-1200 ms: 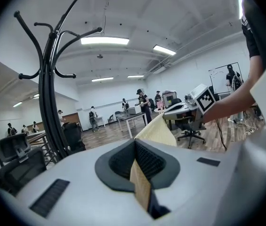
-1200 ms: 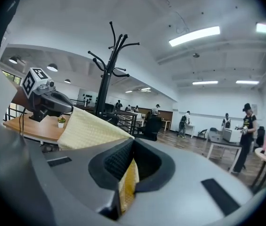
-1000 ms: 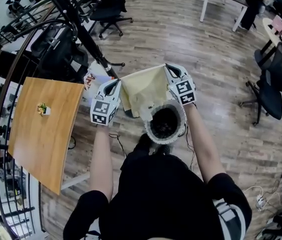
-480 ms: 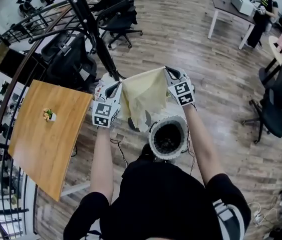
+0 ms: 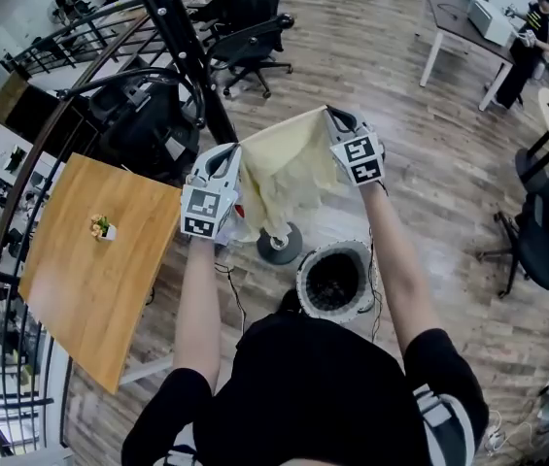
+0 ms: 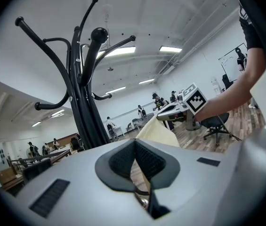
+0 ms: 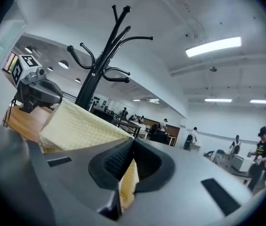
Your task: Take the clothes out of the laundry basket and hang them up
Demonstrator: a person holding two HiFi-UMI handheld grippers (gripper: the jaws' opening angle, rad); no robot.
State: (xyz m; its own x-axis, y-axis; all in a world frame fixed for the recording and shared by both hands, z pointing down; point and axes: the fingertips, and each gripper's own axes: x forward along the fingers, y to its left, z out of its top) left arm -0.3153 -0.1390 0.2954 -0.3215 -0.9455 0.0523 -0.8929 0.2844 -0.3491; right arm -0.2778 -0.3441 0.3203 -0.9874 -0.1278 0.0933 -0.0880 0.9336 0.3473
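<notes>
While you look down in the head view, the cloth [image 5: 289, 168] hangs spread between the left gripper [image 5: 227, 153] and right gripper [image 5: 337, 116], near the basket [image 5: 305, 282] and rack [image 5: 182, 27]. The left gripper view, then the right, each show jaws pinched on a top corner. It looks light and limp, so grip it at the corners.

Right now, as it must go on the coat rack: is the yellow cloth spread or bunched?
Spread: left gripper and right gripper each pinch a top corner; the yellow cloth hangs stretched between them.
</notes>
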